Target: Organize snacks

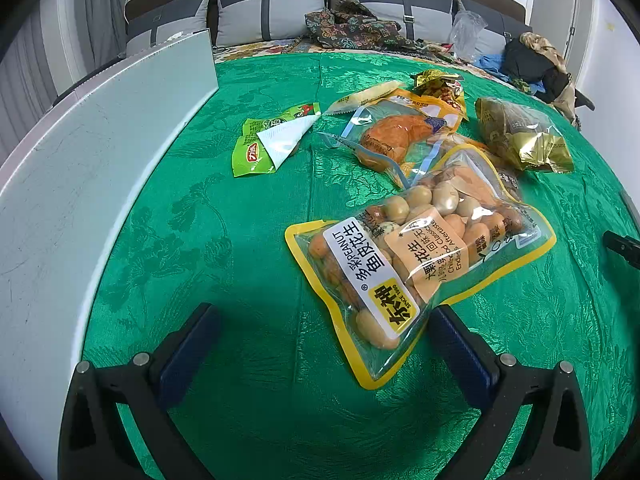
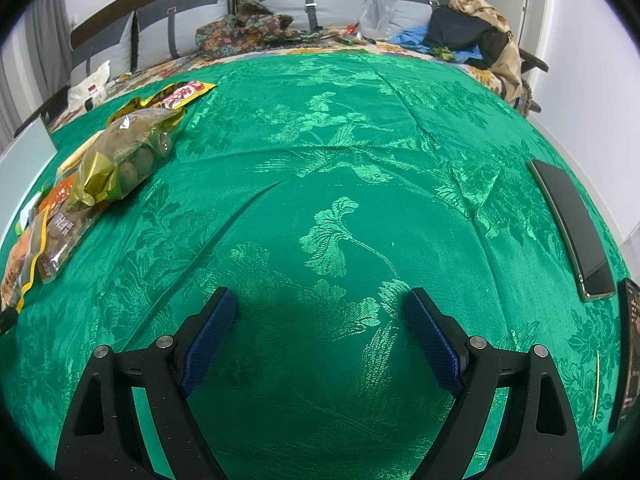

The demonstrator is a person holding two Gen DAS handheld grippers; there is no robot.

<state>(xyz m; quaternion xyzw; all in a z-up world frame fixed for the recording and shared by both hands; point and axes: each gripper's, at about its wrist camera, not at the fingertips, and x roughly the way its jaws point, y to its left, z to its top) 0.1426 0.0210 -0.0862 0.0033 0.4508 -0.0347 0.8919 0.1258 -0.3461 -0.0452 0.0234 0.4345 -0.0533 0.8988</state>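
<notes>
The left gripper (image 1: 324, 332) hung low over the green tablecloth (image 1: 240, 240) with its jaws spread wide and nothing between them. The peanut bag (image 1: 416, 268) lay just ahead and a little to the right of the gap; its near corner reached in beside the right-hand finger (image 1: 460, 344), though contact could not be told. The bag's long axis ran diagonally, from that near corner away toward the far right, so the jaws would probably need to shift right and turn somewhat to close across its narrow side. The right gripper (image 2: 320, 328) was likewise spread and empty over bare cloth, with the snacks well off to its left, so the left hand looked the nearer one for the bag. Beyond the bag lay the orange pouch (image 1: 400, 136), partly under it, then the green sachets (image 1: 268, 144) to the left and the gold bag (image 1: 520, 132) to the right. A white box wall (image 1: 100, 152) stood along the left edge, a likely place for the snacks. Two phones (image 2: 572, 232) lay at the far right of the right view
</notes>
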